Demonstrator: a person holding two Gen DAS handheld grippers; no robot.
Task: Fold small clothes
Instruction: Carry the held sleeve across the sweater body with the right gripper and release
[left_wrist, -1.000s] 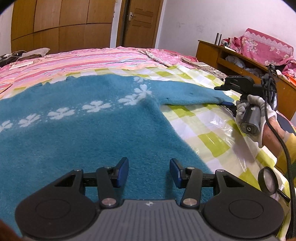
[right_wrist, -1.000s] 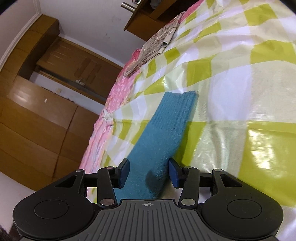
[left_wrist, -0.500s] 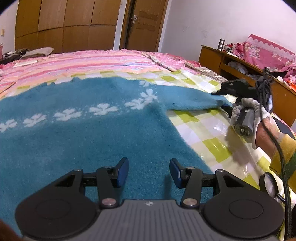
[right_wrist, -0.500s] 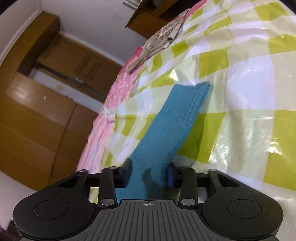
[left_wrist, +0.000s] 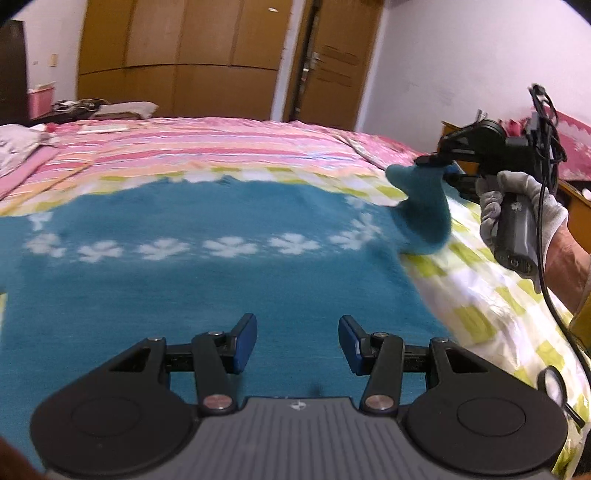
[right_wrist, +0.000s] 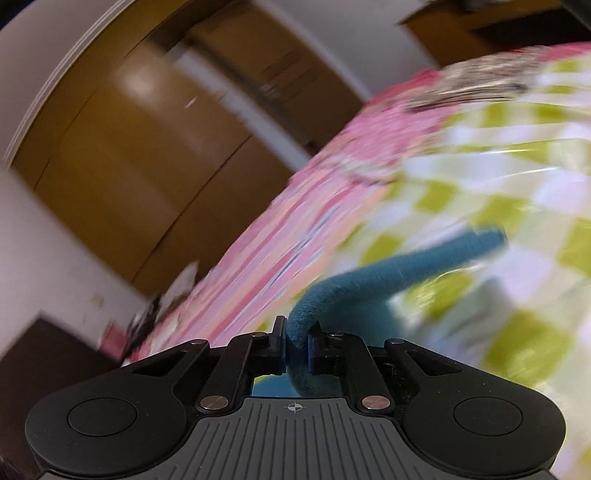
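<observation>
Two low, close wrist views over the bed (left_wrist: 229, 147), sharing the sweater sleeve (left_wrist: 424, 206).

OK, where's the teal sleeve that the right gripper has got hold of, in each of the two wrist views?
Left wrist: the sleeve rises at the right, pinched by the right gripper above the sweater's edge.
Right wrist: the sleeve arcs from bottom centre towards the right, clamped in the right gripper.
Shared landmark: the green-checked sheet.

Home bedroom: bed (left_wrist: 229, 147), wardrobe (left_wrist: 177, 55).
</observation>
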